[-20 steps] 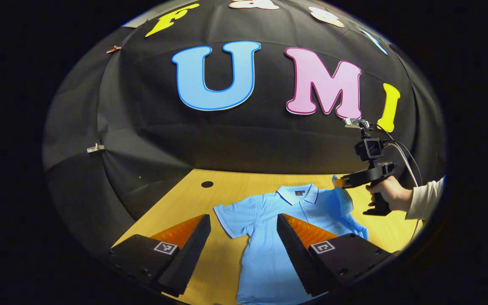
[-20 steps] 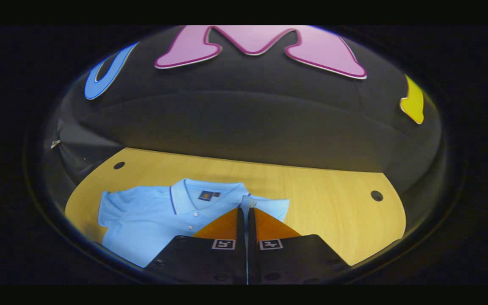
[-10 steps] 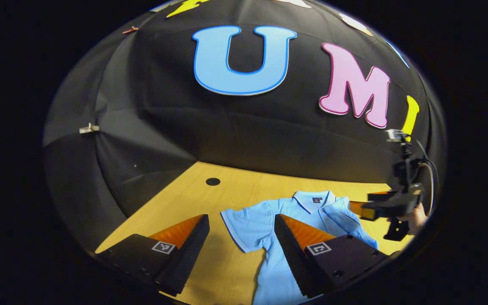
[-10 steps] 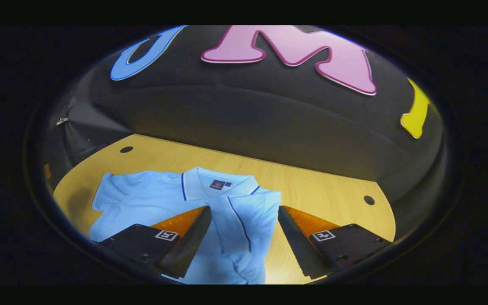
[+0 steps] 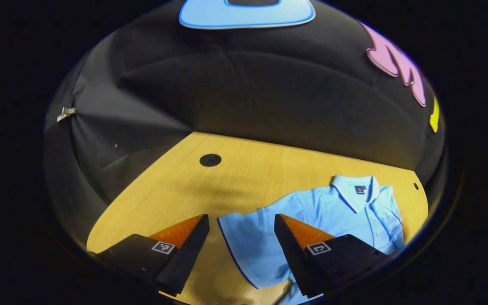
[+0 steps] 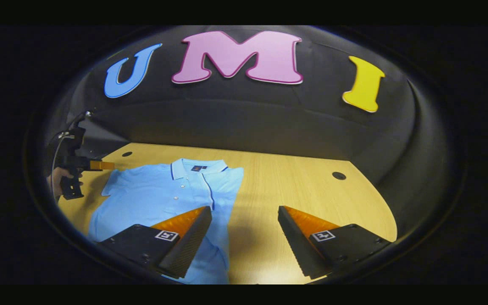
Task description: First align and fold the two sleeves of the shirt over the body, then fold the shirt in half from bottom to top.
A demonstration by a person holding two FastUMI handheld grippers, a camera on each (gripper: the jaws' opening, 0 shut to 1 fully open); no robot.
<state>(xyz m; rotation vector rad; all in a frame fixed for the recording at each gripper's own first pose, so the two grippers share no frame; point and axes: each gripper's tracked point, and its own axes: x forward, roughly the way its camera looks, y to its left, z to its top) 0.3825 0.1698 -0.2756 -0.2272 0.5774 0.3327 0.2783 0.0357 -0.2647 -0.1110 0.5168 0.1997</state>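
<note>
Your right claw point(image 6: 244, 241) has released the right sleeve, now folded over the shirt point(image 6: 159, 199) lying flat on the surface point(image 6: 295, 190). Both claws are spread and empty. Your left claw point(image 5: 239, 250) straddles the unfolded left sleeve point(image 5: 248, 241); fold it next.

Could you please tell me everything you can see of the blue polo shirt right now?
The light blue polo shirt lies flat and face up on the wooden table, collar toward the booth wall. It looks like a soft knit, with dark piping on collar and sleeve hems, a buttoned placket and a small dark neck label. One sleeve is folded over the body; the other sleeve lies spread out between the open left gripper's fingers. The open right gripper holds nothing.
</note>
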